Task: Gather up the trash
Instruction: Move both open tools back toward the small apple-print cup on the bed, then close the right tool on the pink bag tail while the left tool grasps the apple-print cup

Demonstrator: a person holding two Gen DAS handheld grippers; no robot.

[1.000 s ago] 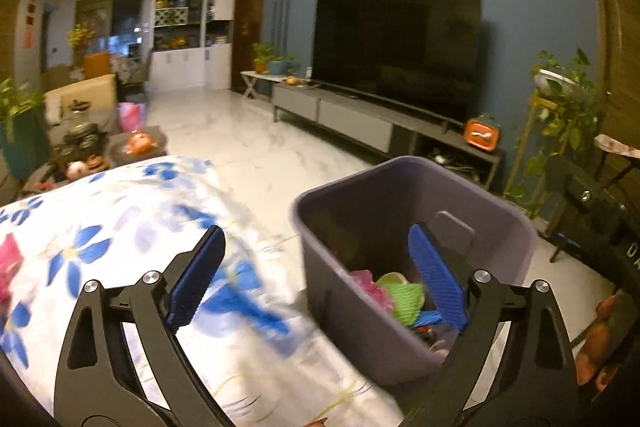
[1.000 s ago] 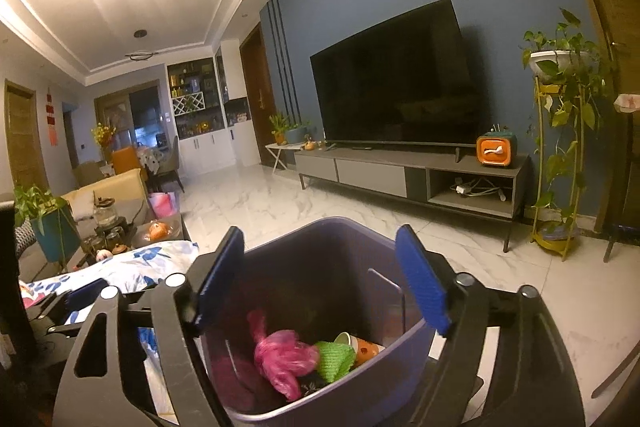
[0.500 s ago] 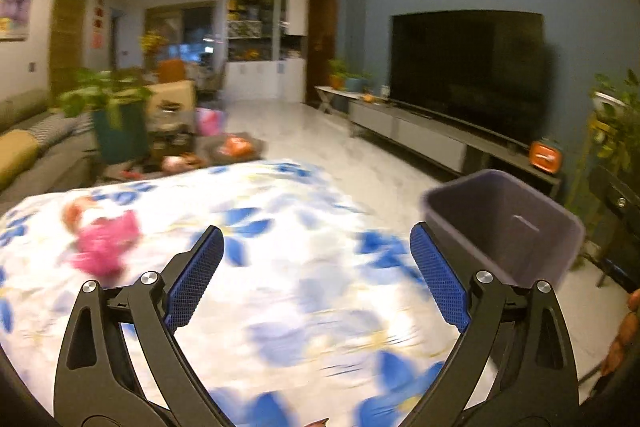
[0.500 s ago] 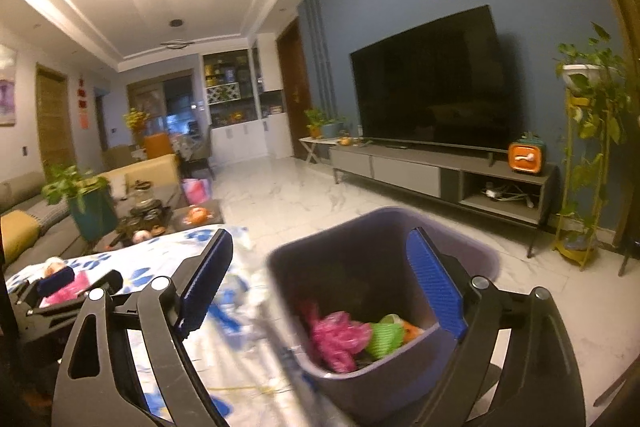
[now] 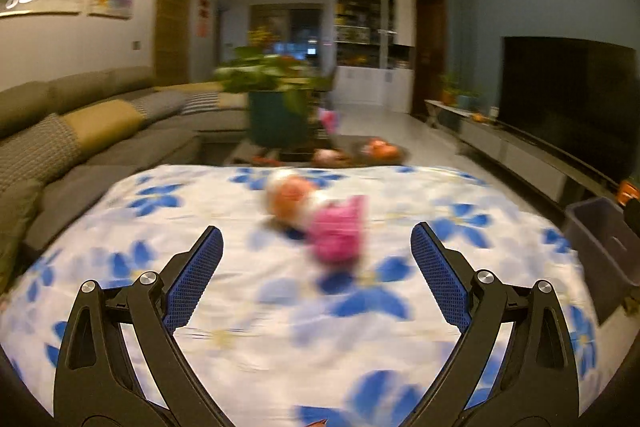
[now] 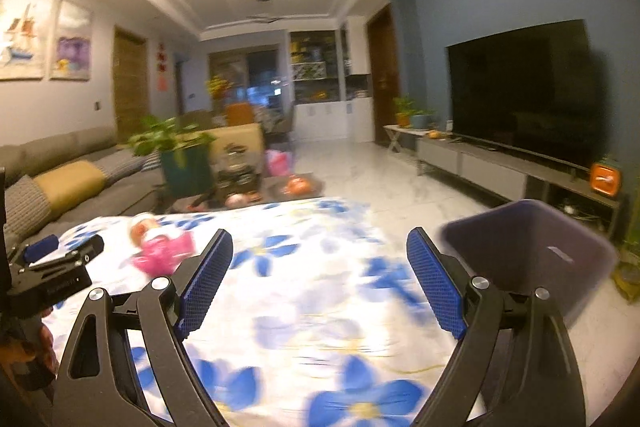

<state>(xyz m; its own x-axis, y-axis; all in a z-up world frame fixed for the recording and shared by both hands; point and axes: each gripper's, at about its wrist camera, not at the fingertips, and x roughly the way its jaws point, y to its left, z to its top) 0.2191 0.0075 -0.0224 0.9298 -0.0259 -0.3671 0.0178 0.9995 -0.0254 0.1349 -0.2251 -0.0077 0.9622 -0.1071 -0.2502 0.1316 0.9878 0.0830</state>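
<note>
A crumpled pink piece of trash [image 5: 338,235] lies blurred on the white cloth with blue flowers [image 5: 280,327], and an orange-and-white item [image 5: 290,199] sits just behind it. My left gripper [image 5: 316,233] is open above the cloth, short of the pink trash, with nothing between its pads. The grey bin [image 5: 600,247] stands off the table's right edge. In the right wrist view my right gripper [image 6: 320,239] is open and empty over the cloth [image 6: 300,307]. There the bin [image 6: 532,255] is at the right, and the pink trash [image 6: 162,255] and the left gripper [image 6: 52,259] are at the left.
A grey sofa with yellow cushions [image 5: 80,131] runs along the left. A potted plant [image 5: 276,111] and a low table with fruit [image 5: 376,149] stand beyond the cloth. A TV [image 6: 520,95] on a long cabinet lines the right wall, with marble floor [image 6: 380,179] between.
Both grippers swung left, away from the bin and over the flowered cloth. The bin slid to the right of both views. The pink trash came in front of the left gripper.
</note>
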